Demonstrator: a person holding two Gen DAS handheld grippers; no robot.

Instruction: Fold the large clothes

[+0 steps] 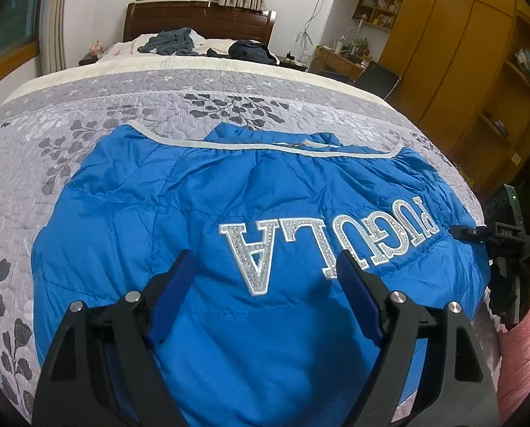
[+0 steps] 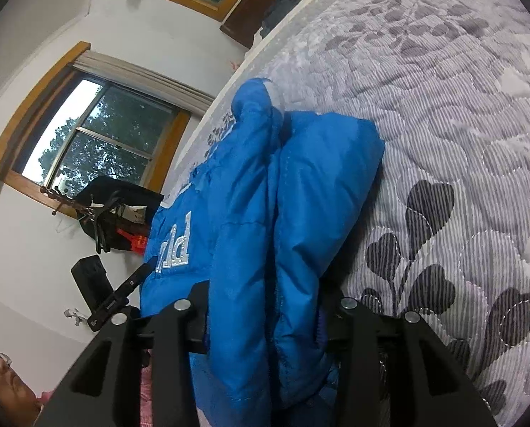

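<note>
The left gripper (image 1: 265, 291) hangs just over the near part of the blue jacket (image 1: 193, 213), its two blue-padded fingers (image 1: 168, 306) spread wide with nothing between them; the right gripper (image 2: 268, 323) sits at the jacket's right edge, and a thick bunched fold of the blue cloth fills the gap between its arms, though its fingertips are buried in the cloth and I cannot tell for sure how tightly they close; from the left wrist view that same gripper shows as a black shape (image 1: 507, 249) touching the jacket's side, with a pink sleeve (image 1: 517, 356) just below it; the jacket lies spread across the grey quilt (image 1: 87, 124) with dark leaf prints, its silver lettering (image 1: 329, 245) upside down toward me and its pale trimmed hem (image 1: 265, 147) on the far side; further up the bed lie a grey heap of clothes (image 1: 172, 42) and a dark one (image 1: 252, 51) before the wooden headboard (image 1: 200, 19); a tall wooden wardrobe (image 1: 460, 53) stands to the right.
</note>
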